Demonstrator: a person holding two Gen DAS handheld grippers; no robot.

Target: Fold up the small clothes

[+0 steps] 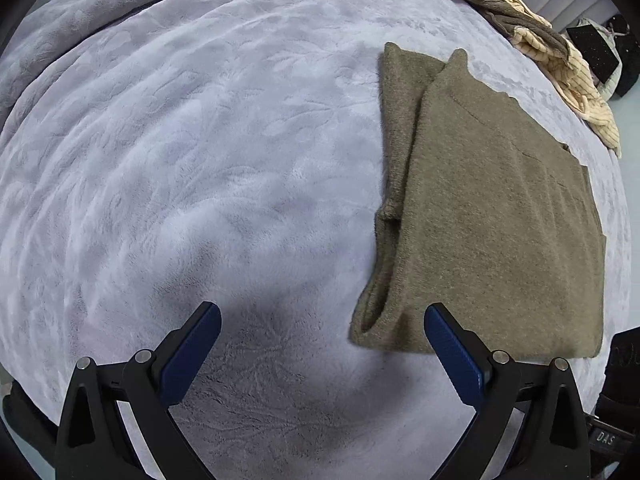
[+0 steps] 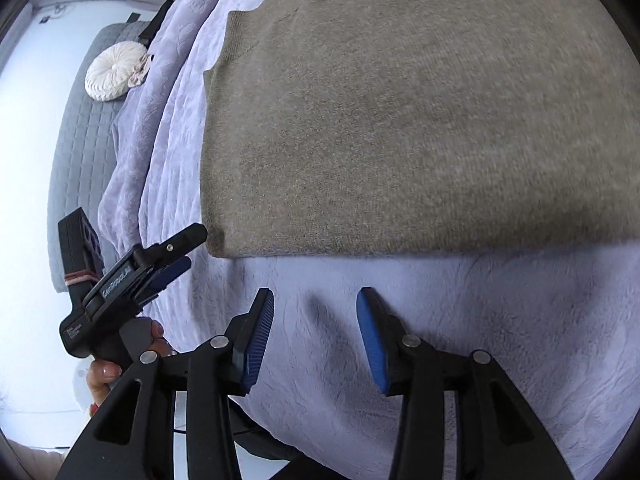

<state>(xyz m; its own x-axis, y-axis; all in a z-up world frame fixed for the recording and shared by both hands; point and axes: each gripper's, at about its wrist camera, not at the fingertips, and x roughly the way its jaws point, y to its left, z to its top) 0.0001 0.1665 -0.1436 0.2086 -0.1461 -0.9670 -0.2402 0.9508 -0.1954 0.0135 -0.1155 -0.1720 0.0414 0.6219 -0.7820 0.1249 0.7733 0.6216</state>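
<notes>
A fuzzy olive-brown knit garment (image 1: 492, 216) is laid folded flat on the embossed lavender plush bedspread (image 1: 192, 168). Both the left hand-held gripper (image 1: 322, 338) and right hand-held gripper (image 2: 316, 328) are held spread wide, empty, above the bedspread near the garment.

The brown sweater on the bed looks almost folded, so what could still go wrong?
1. The brown sweater has a loose folded layer along its left side; a grab at only the top layer might undo the fold.
2. Both tongs, left and right, are open above the fuzzy blanket, so they might pinch blanket too.
3. The clothes pile could slide off the bed's edge.
</notes>
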